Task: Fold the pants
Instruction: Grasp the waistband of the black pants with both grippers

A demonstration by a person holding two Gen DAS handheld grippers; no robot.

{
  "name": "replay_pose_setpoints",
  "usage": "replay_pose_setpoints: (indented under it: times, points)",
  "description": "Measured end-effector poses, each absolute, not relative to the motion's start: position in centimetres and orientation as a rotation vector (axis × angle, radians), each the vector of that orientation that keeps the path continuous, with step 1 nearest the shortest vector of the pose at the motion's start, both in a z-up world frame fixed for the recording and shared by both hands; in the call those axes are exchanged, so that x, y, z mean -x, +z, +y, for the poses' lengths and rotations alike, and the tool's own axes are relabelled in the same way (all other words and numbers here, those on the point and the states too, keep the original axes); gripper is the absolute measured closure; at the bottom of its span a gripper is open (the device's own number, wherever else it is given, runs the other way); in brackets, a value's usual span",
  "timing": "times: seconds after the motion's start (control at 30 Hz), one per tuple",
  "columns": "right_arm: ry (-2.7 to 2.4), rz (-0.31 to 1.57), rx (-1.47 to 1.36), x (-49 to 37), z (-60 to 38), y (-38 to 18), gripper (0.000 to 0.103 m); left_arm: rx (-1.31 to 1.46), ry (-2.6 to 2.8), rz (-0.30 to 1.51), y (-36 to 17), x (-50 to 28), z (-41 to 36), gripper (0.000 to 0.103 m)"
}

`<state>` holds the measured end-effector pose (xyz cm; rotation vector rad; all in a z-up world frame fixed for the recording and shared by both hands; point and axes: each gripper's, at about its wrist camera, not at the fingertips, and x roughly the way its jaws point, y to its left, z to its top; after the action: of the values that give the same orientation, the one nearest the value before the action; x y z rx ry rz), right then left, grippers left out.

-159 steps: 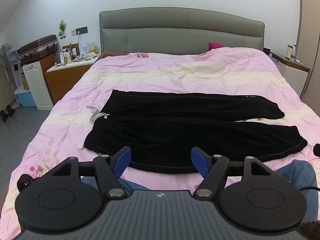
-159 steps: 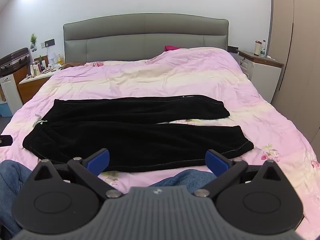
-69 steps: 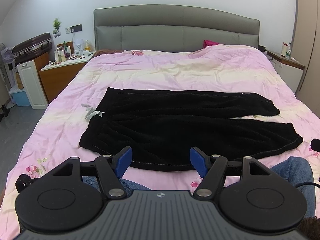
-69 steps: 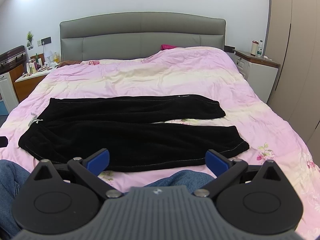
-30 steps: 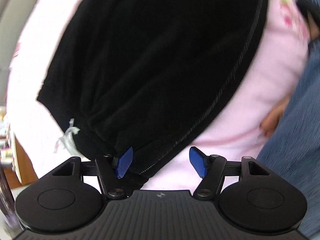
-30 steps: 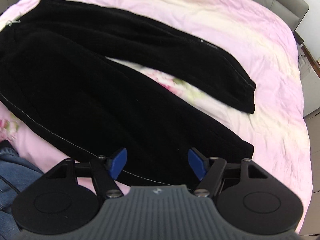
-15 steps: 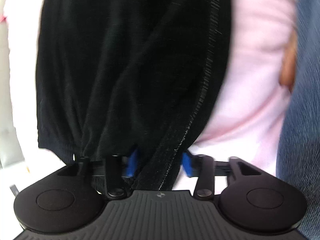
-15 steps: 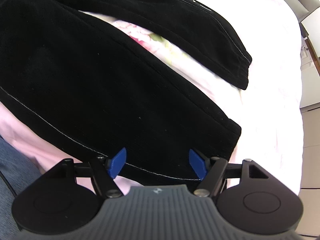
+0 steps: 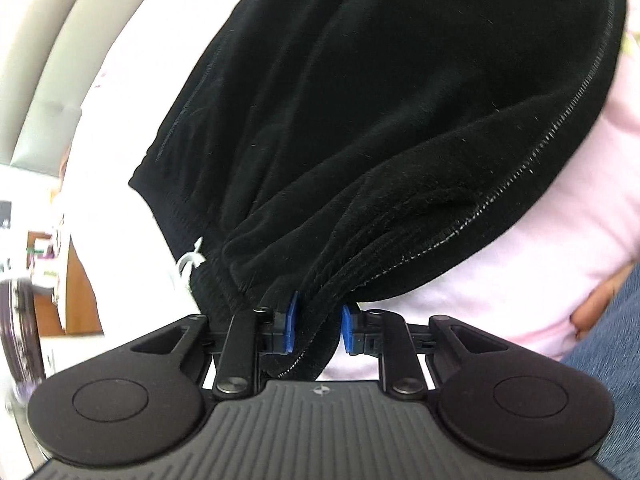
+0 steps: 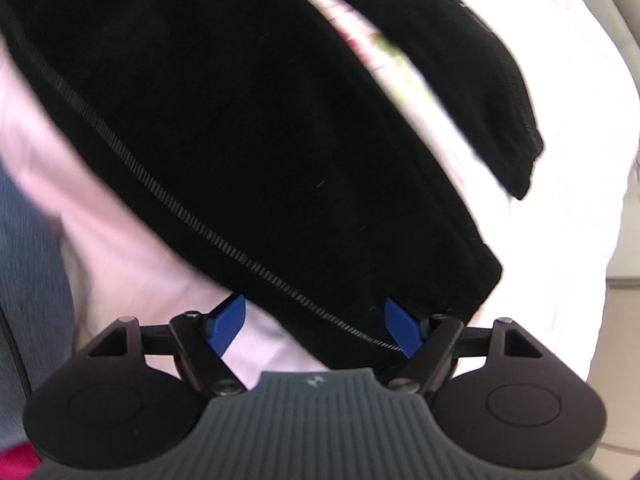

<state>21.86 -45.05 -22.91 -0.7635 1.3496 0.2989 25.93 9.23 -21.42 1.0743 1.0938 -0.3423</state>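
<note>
Black pants (image 9: 400, 120) lie spread on a pink duvet (image 9: 580, 208). My left gripper (image 9: 316, 328) is shut on the waistband corner of the pants, and the bunched fabric is lifted a little. A white drawstring (image 9: 190, 260) hangs at the waist. In the right wrist view my right gripper (image 10: 316, 324) is open, its blue pads (image 10: 230, 320) astride the stitched hem edge of the near leg (image 10: 280, 160). The far leg's cuff (image 10: 516, 140) lies beyond, apart from the near leg.
The pink duvet (image 10: 560, 80) covers the whole bed. The grey headboard (image 9: 48, 80) and a wooden nightstand (image 9: 78, 296) stand at the left. The person's blue jeans (image 9: 612, 340) are at the right edge of the left wrist view and also at the left edge of the right wrist view (image 10: 28, 260).
Both grippers came down from above the bed to the near edge of the pants. The left closed on the waistband and raised it; the right moved onto the near leg's hem, still open.
</note>
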Motion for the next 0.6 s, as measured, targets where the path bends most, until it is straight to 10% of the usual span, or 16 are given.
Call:
replay_pose_setpoints:
  times: [0.2,0.6]
  points:
    - [0.271,1.311,0.966,-19.8,-45.9,-25.5,0.035,-0.974,-0.235,1.096,-20.0,-26.9,8.4,0.079]
    - [0.137,1.118,0.962,-19.0,-45.4,-25.2,0.096,-0.88,-0.085,1.119,-17.2,-26.6,6.1,0.082]
